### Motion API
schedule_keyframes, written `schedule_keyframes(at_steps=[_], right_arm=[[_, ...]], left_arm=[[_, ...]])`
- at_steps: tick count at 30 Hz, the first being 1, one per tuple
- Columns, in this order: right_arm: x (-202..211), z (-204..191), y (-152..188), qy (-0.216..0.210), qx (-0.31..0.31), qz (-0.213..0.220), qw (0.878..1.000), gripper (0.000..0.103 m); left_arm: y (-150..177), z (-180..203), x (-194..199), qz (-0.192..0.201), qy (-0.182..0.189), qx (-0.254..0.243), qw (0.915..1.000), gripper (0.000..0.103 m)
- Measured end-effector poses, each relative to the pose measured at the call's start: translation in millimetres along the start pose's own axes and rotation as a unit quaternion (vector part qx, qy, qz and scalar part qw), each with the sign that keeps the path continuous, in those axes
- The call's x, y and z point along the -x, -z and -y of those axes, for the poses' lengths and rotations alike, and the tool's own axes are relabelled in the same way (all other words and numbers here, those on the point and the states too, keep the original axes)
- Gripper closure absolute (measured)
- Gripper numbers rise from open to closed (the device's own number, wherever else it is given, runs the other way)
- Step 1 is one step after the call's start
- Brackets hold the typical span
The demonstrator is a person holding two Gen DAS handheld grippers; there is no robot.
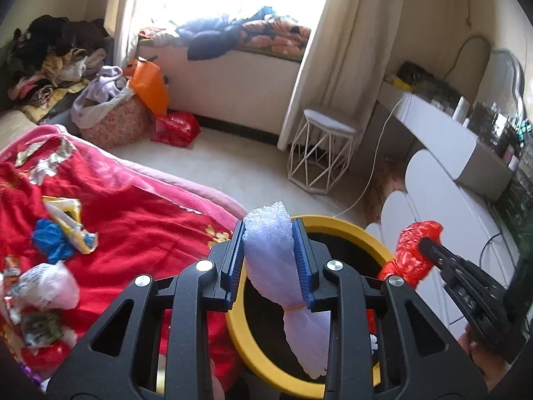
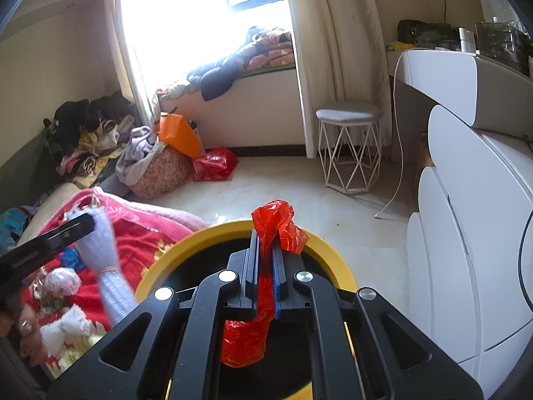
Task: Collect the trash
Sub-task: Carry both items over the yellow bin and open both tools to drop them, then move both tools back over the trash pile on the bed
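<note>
My left gripper [image 1: 268, 233] is shut on a roll of white foam wrap [image 1: 266, 230] that hangs down over the black mouth of a yellow-rimmed bin [image 1: 346, 225]. My right gripper [image 2: 265, 236] is shut on a crumpled red plastic bag [image 2: 276, 220], also above the bin [image 2: 206, 230]. Each view shows the other gripper from the side, the red bag [image 1: 414, 250] at the right and the foam wrap [image 2: 103, 243] at the left. More trash lies on the red blanket [image 1: 133, 220]: a blue scrap [image 1: 50, 240], a yellow wrapper [image 1: 71, 220] and a white-pink wad [image 1: 53, 286].
The bin stands between the bed and a white dresser [image 2: 473, 233]. Beyond it are bare floor, a wire-frame stool [image 2: 349, 146], a white cable [image 2: 398, 166], a red bag [image 2: 215, 163] on the floor, an orange bag [image 2: 178, 133] and piles of clothes [image 2: 86, 136].
</note>
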State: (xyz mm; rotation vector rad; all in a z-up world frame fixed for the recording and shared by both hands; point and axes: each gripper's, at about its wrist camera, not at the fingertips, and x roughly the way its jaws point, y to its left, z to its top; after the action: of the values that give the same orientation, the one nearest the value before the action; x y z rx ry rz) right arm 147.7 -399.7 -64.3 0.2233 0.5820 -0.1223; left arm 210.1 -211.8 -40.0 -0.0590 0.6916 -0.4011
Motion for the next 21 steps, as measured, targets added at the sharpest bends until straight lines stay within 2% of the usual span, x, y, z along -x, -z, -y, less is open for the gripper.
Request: schedule_keyframes(at_steps=[5, 6, 8, 10, 11, 13, 16, 18, 21], right_arm=[[-3, 4, 5, 0.0, 0.013, -0.014, 1.0, 0.096], [-4, 7, 6, -0.002, 0.009, -0.018, 1.0, 0.093], [-6, 12, 7, -0.003, -0.003, -0.023, 1.0, 0.086], [-7, 16, 7, -0.003, -0.01, -0.028, 1.0, 0.07], [-6, 16, 6, -0.001, -0.01, -0.026, 1.0, 0.067], [-2, 17, 5, 0.003, -0.01, -0.021, 1.0, 0.06], [2, 17, 3, 0.001, -0.018, -0.013, 1.0, 0.054], [4, 17, 2, 0.001, -0.021, -0.009, 1.0, 0.052], [9, 11, 0, 0.005, -0.016, -0.003, 1.0, 0.043]], left_arm=[[2, 8, -19, -0.014, 0.011, -0.002, 0.9998, 0.078], [3, 10, -25, -0.023, 0.017, -0.004, 0.9996, 0.076], [4, 10, -30, -0.035, 0.025, -0.005, 0.999, 0.064], [6, 9, -30, -0.037, 0.031, -0.002, 0.9988, 0.047], [8, 6, -29, -0.041, 0.037, 0.005, 0.9985, 0.044], [10, 2, -25, -0.041, 0.046, 0.016, 0.998, 0.026], [12, 0, -14, -0.029, 0.058, 0.019, 0.9977, 0.011], [15, -3, -5, -0.025, 0.058, 0.021, 0.9978, 0.011], [15, -7, 8, -0.016, 0.058, 0.028, 0.9978, 0.011]])
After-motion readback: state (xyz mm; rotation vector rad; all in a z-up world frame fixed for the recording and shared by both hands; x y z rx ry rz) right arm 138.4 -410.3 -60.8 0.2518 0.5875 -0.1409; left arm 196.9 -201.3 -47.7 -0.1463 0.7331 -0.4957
